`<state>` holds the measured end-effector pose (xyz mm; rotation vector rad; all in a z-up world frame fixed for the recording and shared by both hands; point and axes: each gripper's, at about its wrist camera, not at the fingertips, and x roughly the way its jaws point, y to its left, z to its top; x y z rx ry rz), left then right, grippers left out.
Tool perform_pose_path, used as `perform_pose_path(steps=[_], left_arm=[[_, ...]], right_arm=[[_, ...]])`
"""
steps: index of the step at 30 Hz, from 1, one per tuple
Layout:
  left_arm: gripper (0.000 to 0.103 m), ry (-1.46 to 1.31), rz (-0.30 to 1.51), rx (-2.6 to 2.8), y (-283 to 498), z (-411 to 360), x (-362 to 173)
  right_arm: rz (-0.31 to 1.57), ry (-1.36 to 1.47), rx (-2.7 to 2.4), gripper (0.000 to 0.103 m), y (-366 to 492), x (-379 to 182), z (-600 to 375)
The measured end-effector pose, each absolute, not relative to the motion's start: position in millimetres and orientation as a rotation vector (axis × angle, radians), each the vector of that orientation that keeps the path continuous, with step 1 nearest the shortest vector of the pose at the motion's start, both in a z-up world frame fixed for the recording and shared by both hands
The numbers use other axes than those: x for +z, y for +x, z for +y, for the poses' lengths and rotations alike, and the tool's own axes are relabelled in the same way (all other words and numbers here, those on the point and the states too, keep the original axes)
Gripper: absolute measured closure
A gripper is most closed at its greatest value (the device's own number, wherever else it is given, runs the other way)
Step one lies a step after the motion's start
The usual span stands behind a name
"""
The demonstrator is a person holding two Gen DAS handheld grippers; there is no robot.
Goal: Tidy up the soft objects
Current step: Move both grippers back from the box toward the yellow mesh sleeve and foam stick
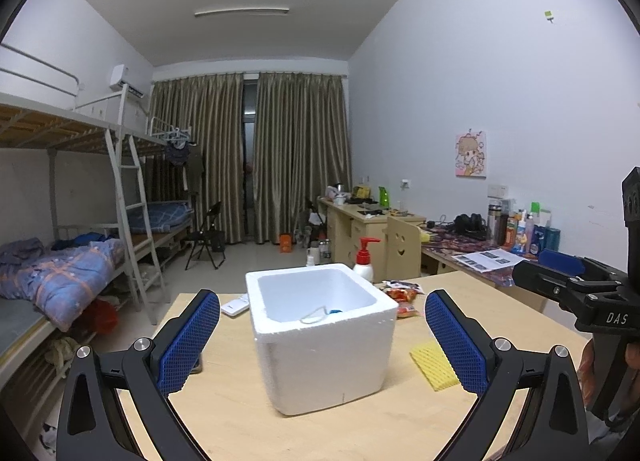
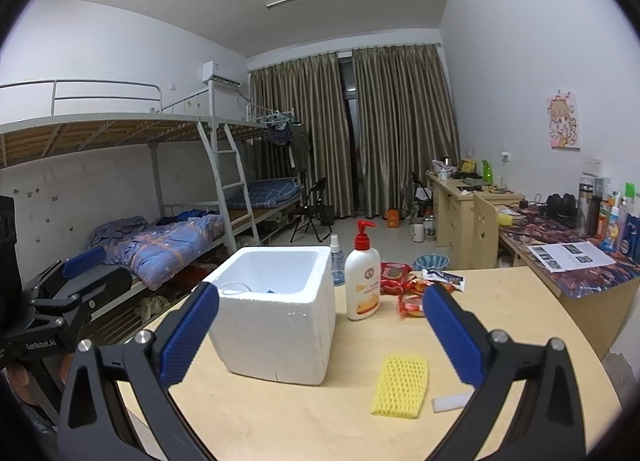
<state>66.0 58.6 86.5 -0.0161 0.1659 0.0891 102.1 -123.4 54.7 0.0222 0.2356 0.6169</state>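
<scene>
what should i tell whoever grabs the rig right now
Left hand-held gripper: open, empty, aimed at the white foam box.
Right hand-held gripper: open, empty.
Foam box on the wooden table; a blue item and a thin white cord already lie inside.
Left out: yellow foam net and small white foam piece to the box's right. Both probably go in next.
Lotion bottle and red snack packets sit behind.

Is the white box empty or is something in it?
Not empty. The white foam box has no lid, and a small blue thing with a thin white loop lies at the bottom. What they are, I cannot tell.
</scene>
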Motion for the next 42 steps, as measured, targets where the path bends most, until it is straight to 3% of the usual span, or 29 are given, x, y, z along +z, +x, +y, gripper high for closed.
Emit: perform_pose_path(steps=[42], left_arm=[[0.0, -0.015, 0.16, -0.042, -2.1, 9.5, 50.6]], right_arm=[[0.24, 0.033, 0.491, 0.0, 26.0, 17.9, -177.8]])
